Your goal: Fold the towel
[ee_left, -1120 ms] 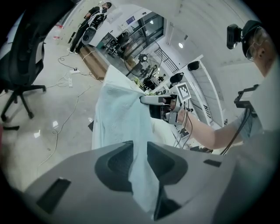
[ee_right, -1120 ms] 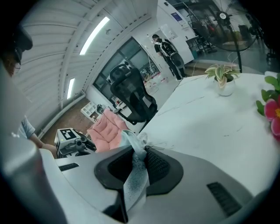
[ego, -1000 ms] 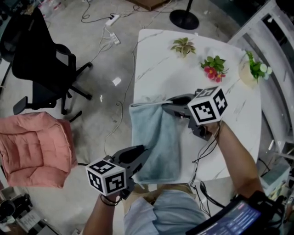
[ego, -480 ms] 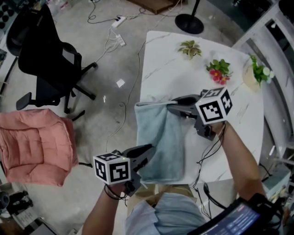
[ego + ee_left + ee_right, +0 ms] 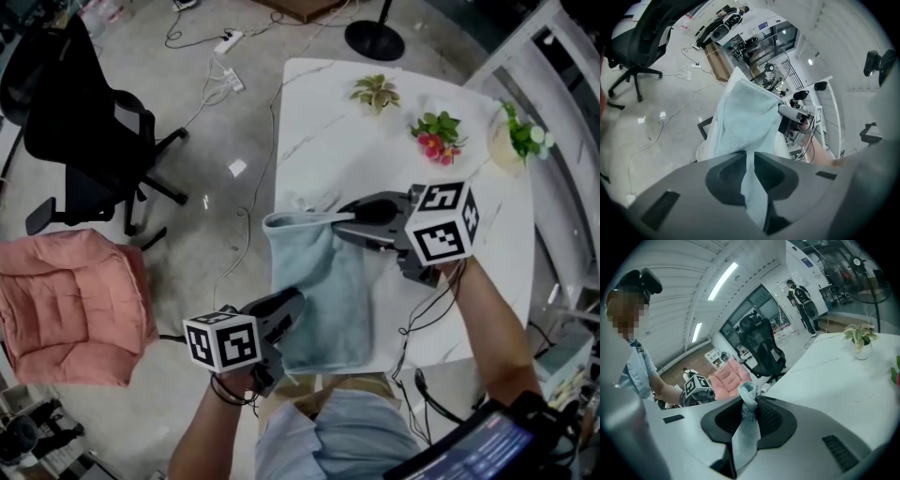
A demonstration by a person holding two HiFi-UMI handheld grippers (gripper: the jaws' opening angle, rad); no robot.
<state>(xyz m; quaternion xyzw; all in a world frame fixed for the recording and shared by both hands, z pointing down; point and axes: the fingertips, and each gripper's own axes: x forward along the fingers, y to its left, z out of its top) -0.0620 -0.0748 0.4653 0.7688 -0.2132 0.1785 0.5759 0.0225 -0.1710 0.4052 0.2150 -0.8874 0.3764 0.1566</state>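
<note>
My left gripper (image 5: 284,307) sits at the table's (image 5: 337,141) near edge. Its jaws have just been closing and are nearly together, pinching the towel's (image 5: 323,281) near corner, with cloth filling the narrow slot between them. The towel runs along the table's left side, its edge close to the drop. Further in, my right gripper (image 5: 343,219) has its jaws nipped on the far corner, which looks raised a little off the table. My worry is that each grip holds only a thin bunch of cloth. An uneven pull could slip a corner free or drag the towel over the table's left edge. The small plants (image 5: 375,94) at the table's far end stand well apart.
</note>
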